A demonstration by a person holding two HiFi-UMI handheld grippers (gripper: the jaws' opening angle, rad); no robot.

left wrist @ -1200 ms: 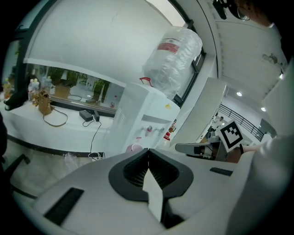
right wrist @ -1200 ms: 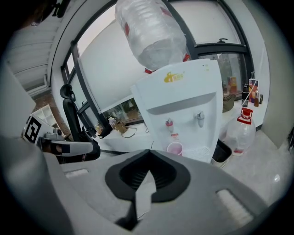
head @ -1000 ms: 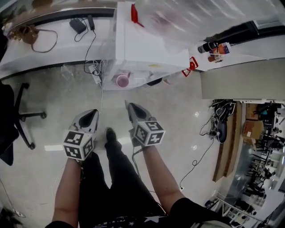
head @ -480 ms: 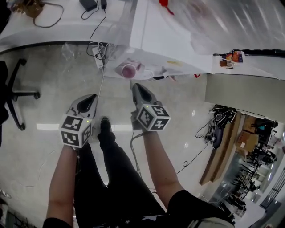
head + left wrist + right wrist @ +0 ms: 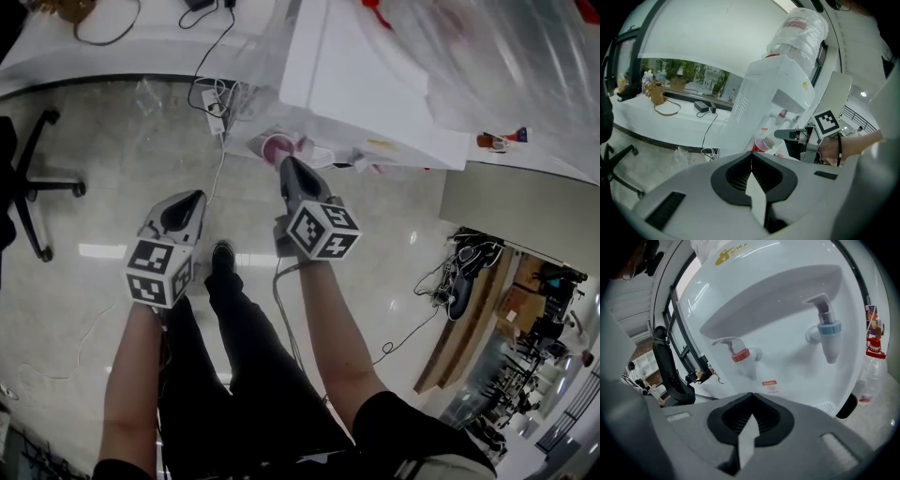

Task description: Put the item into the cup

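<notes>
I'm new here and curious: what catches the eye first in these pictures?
A tall white water dispenser topped by a plastic-wrapped bottle fills the head view's top, with a red plastic cup at its front. Below, the left gripper and right gripper, each bearing a black-and-white marker cube, point toward it, jaws together.

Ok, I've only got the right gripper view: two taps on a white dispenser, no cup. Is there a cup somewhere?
Observer: Yes, the left gripper view shows a red cup in the water dispenser recess, below the taps.
Operator: Where's my right gripper relative to it?
Observer: Head view: the right gripper points at the cup, its tip close to it.
Operator: And the left one?
Observer: The left gripper hangs back over the floor, shut and empty.
</notes>
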